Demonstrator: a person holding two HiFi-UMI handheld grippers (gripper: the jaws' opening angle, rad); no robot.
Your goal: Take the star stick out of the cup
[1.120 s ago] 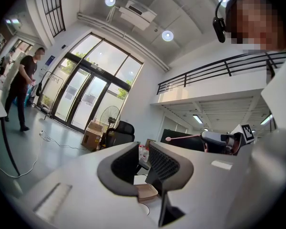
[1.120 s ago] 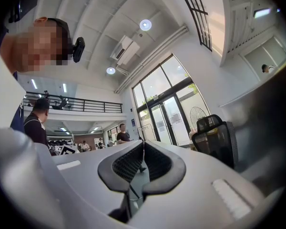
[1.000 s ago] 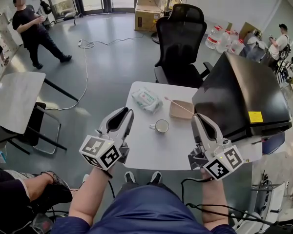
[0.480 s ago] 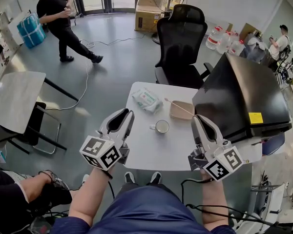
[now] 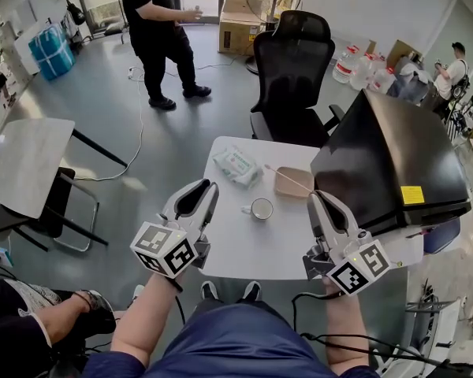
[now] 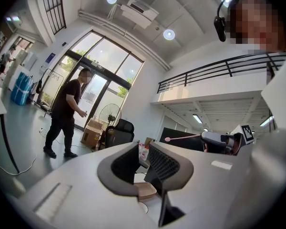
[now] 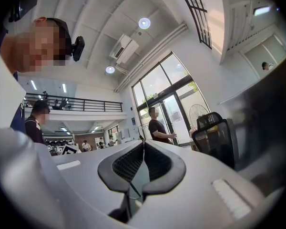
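Note:
A white cup [image 5: 261, 207] stands mid-table on the white table [image 5: 244, 246]. My right gripper [image 5: 315, 195] is shut on the thin star stick [image 5: 288, 176]. The stick slants up-left out of the jaws, over a tan tray [image 5: 298, 184], apart from the cup. In the left gripper view the pink-tipped star stick [image 6: 183, 137] juts leftward from the right gripper [image 6: 221, 142]. The right gripper [image 7: 143, 144] shows its pads meeting in its own view. My left gripper [image 5: 209, 186] hovers left of the cup. The left gripper [image 6: 144, 151] has a narrow gap between its pads, holding nothing.
A wipes packet [image 5: 236, 162] lies at the table's far left. A big black slanted box [image 5: 390, 160] crowds the right side. A black office chair [image 5: 292, 61] stands behind the table. A person in black [image 5: 162, 30] walks on the floor beyond. A grey table [image 5: 24, 160] is left.
The person in black has walked from the far left toward the middle of the room. Both grippers, the stick and the cup have barely shifted.

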